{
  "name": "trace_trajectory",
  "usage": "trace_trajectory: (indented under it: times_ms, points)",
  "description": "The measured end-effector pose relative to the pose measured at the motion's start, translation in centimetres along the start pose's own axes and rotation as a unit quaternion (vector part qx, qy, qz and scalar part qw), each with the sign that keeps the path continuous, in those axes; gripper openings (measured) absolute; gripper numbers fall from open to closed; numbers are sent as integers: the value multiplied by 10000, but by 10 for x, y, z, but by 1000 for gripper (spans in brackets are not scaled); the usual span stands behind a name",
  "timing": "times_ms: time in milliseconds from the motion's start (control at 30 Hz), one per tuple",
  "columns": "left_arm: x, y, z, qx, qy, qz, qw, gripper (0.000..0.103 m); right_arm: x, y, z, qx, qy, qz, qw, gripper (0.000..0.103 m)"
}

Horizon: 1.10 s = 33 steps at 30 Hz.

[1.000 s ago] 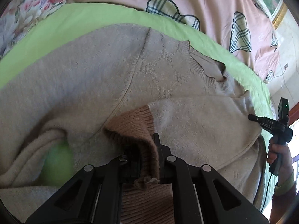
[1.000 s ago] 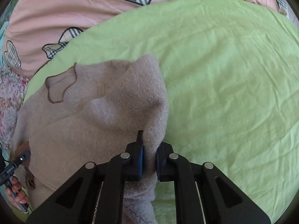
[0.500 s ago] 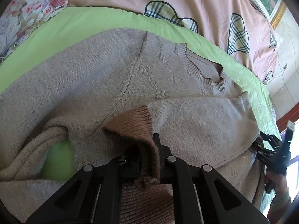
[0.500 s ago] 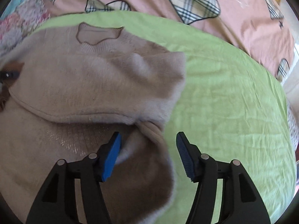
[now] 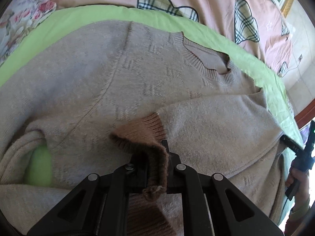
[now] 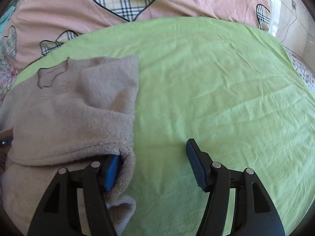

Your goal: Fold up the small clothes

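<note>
A beige knit sweater [image 5: 137, 74] lies spread on a green sheet [image 6: 216, 88], one sleeve folded across its chest. My left gripper [image 5: 155, 167] is shut on the brown ribbed cuff [image 5: 149, 135] of that sleeve, which bunches up between the jaws. In the right wrist view the sweater [image 6: 74, 106] lies at the left with its side folded in. My right gripper [image 6: 153, 163] stands open at the sweater's folded edge; its left blue pad [image 6: 112, 169] rests against the knit, its right finger [image 6: 196, 163] hangs over bare sheet. Nothing is pinched between them.
A pink quilt [image 6: 177, 0] with plaid heart patches lies beyond the green sheet. Floral bedding [image 5: 23, 19] shows at the far left. The hand holding the right gripper [image 5: 299, 169] appears at the right edge of the left wrist view. A tiled floor [image 5: 295, 49] lies past the bed.
My right gripper let go of the sweater's folded side, opened wide and slid right, so bare green sheet now lies under its right finger. My left gripper kept its hold on the cuff.
</note>
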State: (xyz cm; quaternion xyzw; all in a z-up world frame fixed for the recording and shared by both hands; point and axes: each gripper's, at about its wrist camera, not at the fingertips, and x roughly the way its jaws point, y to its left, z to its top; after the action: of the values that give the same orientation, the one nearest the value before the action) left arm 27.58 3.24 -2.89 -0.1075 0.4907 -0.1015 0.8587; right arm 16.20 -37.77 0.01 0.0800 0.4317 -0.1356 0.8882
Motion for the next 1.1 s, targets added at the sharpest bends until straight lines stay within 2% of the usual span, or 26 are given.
trace_trajectory:
  times_ms: [67,167,300,400,467,500,533,567,600,633,667,733,833,933,1000,1100]
  points:
    - [-3,4,-3,-11,52,-55,10000,9,-5,-5,-4,71,114,18,9999,64]
    - [-5,0,-8,97,53,54,9999,9,-22,-6,-14,405,317,202,9985,65]
    - [-5,1,-10,78,77,54,9999,9,-61,10,-18,596,-124,601,9963,67]
    - [-2,-4,-6,92,116,106,9998,9,-64,31,-3,564,-264,1436,9877,67]
    - [-3,-3,-6,54,124,87,9999,10,-43,45,10,669,-69,2114,9751,67]
    - [-3,-3,-6,29,128,63,9999,10,-31,49,14,685,26,2222,9726,67]
    - [-3,-1,-7,-7,135,20,9999,10,-15,52,18,699,178,2268,9713,67]
    - [-4,2,-7,-47,146,-22,9999,12,3,52,20,714,378,2082,9747,66]
    - [-4,3,-6,-76,156,-57,9998,13,19,48,21,728,598,1519,9839,66]
    - [-6,5,-8,-92,162,-83,9998,14,27,43,19,784,696,1182,9874,55]
    - [-9,6,-10,-78,155,-84,9998,14,25,32,17,1024,602,1264,9848,50]
    - [-17,6,-14,-40,131,-59,9999,15,13,23,14,1315,521,1462,9791,50]
    - [-42,7,-30,-51,-27,-58,10000,14,-22,25,3,1153,230,1509,9815,54]
    - [-69,11,-52,-184,-174,-122,9996,16,-48,31,-13,1087,144,1721,9790,59]
    - [-82,16,-68,-321,-205,-189,9991,26,-61,45,-27,928,153,1810,9790,61]
    - [-91,23,-87,-435,-167,-242,9986,30,-71,62,-52,771,284,2077,9747,63]
